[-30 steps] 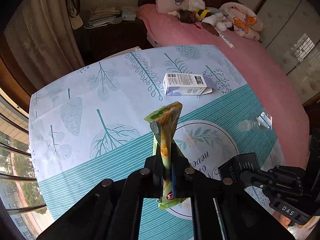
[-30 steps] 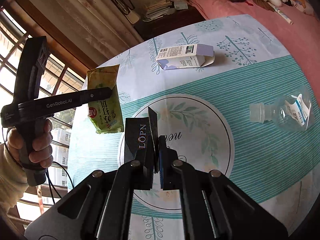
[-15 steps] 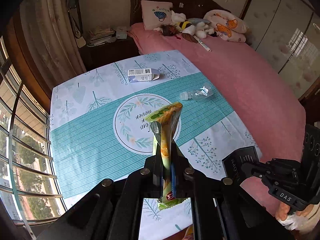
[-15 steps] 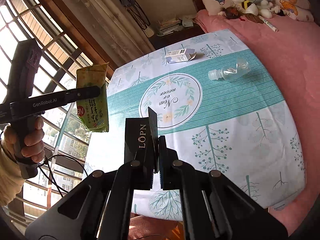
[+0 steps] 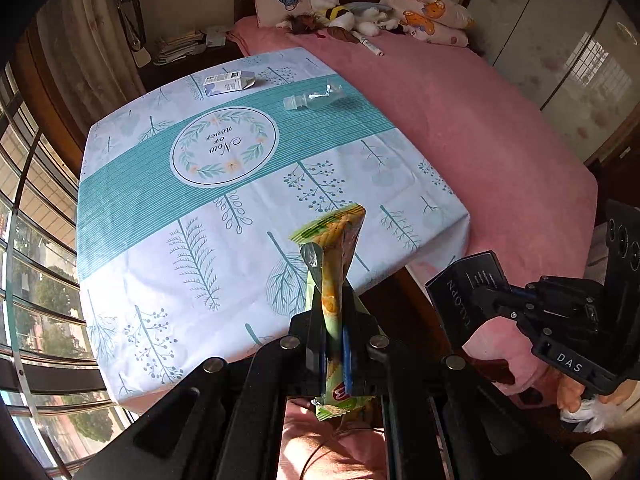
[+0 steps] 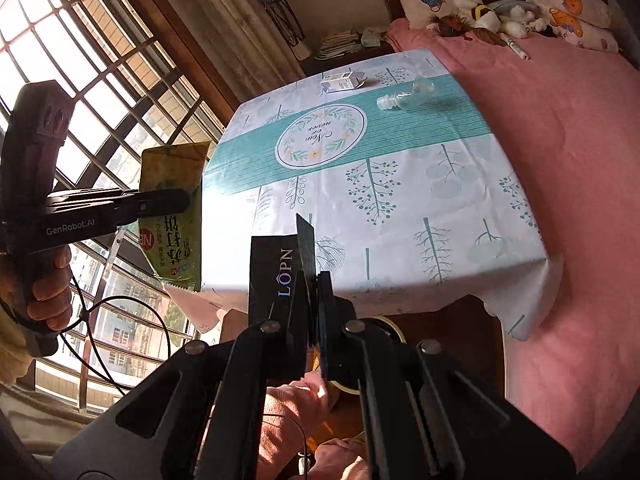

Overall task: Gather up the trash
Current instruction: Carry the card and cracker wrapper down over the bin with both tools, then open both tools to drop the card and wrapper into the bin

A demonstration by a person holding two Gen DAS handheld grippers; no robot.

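My left tool (image 5: 334, 344) is clamped on a green snack wrapper (image 5: 332, 264), which stands upright between its fingers, off the near edge of the table (image 5: 168, 264). My right tool (image 6: 314, 300) pinches a flat black carton (image 6: 276, 272) marked LOPN, also held in the air just short of that near edge. Both pieces of trash are lifted, so I judge this to be the carrying step: taking them to wherever the trash goes. No bin is clearly in view, so my next move calls for finding it below or beside me and letting go over it, one tool at a time. Farther off, on the far side of the table, a white box (image 5: 228, 82) and a clear plastic bottle (image 5: 314, 99) lie near each other, not yet collected.
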